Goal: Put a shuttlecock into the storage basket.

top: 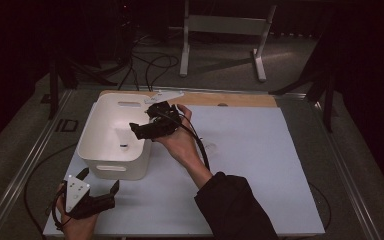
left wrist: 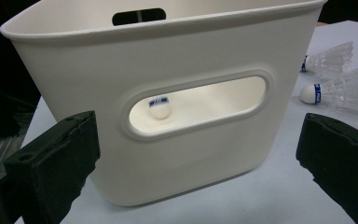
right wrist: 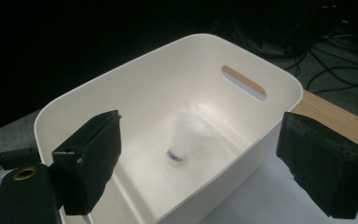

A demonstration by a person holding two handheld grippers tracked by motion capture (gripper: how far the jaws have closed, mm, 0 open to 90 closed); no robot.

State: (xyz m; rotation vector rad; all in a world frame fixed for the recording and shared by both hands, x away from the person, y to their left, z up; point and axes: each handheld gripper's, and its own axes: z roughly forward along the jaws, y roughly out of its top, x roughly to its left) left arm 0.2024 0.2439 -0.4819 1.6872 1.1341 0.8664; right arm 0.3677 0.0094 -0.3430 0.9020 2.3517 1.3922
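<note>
White plastic bin: rounded rectangular tub with slot handles, standing upright on the left half of the pale tabletop, its near wall facing the left tool.
Left tool: held in the person's left hand at the near left corner of the tabletop, just in front of the bin; its black jaws stand wide apart with nothing between them, and in the left gripper view they frame the bin's near handle slot.
White-capped shuttlecock with a blue band: inside the bin, blurred in the right gripper view, its cork end low toward the floor of the bin; through the handle slot the left gripper view shows the rounded white cork.
Right tool: held in the person's right hand over the bin's right rim, pointing into the bin; its jaws are spread wide and hold nothing, with the shuttlecock lying free below between them.
Two more clear-feathered shuttlecocks: lying on the tabletop to the right of the bin in the left gripper view, close together.
Dark sleeve: covers the right forearm, coming in from the bottom edge.
</note>
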